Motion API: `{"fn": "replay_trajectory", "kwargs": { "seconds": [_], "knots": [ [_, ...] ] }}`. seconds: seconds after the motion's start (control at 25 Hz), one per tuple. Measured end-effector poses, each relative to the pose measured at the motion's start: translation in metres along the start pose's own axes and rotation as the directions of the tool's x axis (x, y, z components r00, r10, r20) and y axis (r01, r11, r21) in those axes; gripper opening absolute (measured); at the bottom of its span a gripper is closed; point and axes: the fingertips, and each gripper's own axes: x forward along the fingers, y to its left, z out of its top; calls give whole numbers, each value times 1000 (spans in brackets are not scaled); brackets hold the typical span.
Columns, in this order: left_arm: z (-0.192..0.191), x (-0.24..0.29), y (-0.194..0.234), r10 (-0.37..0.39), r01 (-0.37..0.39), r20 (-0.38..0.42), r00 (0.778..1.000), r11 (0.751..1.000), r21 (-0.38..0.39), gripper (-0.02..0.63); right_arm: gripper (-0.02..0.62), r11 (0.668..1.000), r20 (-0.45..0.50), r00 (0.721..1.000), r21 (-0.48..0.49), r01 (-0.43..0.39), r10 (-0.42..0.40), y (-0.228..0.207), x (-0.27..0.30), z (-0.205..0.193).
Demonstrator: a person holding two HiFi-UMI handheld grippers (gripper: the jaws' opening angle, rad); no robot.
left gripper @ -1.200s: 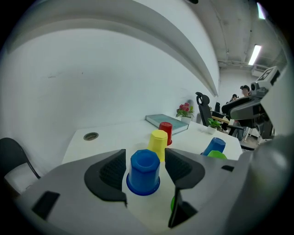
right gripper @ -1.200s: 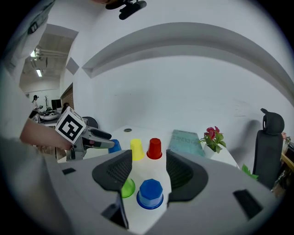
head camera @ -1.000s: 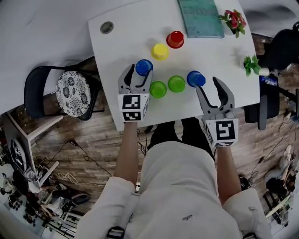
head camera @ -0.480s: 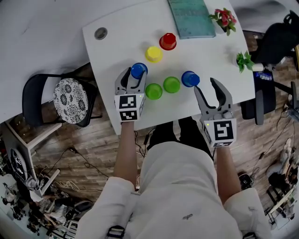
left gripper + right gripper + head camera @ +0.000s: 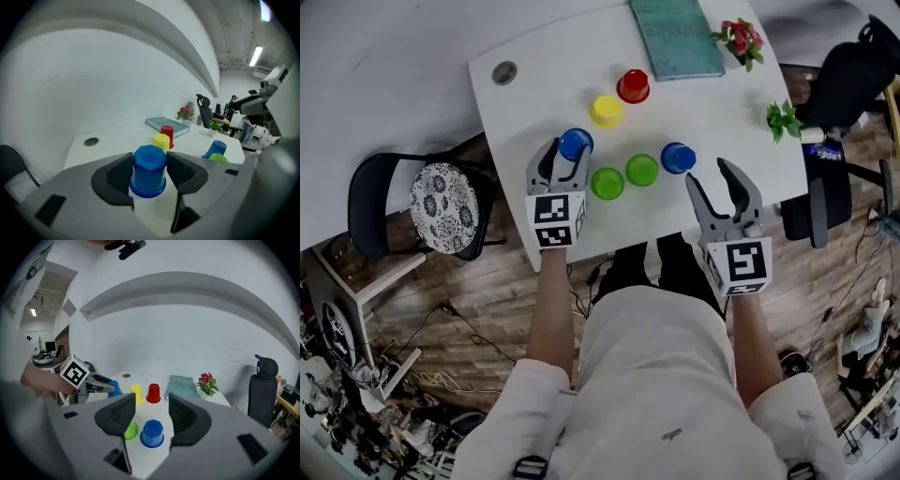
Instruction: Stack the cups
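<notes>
Several upturned cups stand on the white table (image 5: 534,94). My left gripper (image 5: 568,155) has its pads against both sides of a blue cup (image 5: 574,142) (image 5: 149,169) that rests on the table; its jaws have just been closing on it. To the right are two green cups (image 5: 607,183) (image 5: 642,170) and a second blue cup (image 5: 678,157) (image 5: 152,432). My right gripper (image 5: 710,174) is open just short of that cup, nothing between its fingers. A yellow cup (image 5: 605,111) and a red cup (image 5: 633,85) stand farther back.
A teal book (image 5: 677,37) lies at the table's far edge beside a red-flowered plant (image 5: 736,39). A small green plant (image 5: 783,119) is at the right edge. A cable grommet (image 5: 503,72) sits far left. A patterned chair (image 5: 441,192) and an office chair (image 5: 839,94) flank the table.
The left jaws have narrowed onto the blue cup. Both grippers stay about where they were relative to the cups; the whole scene has shifted slightly in the head view.
</notes>
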Motion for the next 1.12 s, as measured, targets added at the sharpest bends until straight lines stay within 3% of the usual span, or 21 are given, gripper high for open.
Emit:
{"fn": "replay_trajectory", "kwargs": {
  "seconds": [0.4, 1.12],
  "knots": [
    [51, -26, -25, -74, 69, 76, 994, 996, 64, 235, 224, 999, 47, 998, 24, 27, -28, 1, -18, 9],
    [69, -31, -105, -243, 234, 47, 969, 961, 149, 235, 224, 995, 67, 995, 73, 71, -76, -11, -54, 4]
  ]
}}
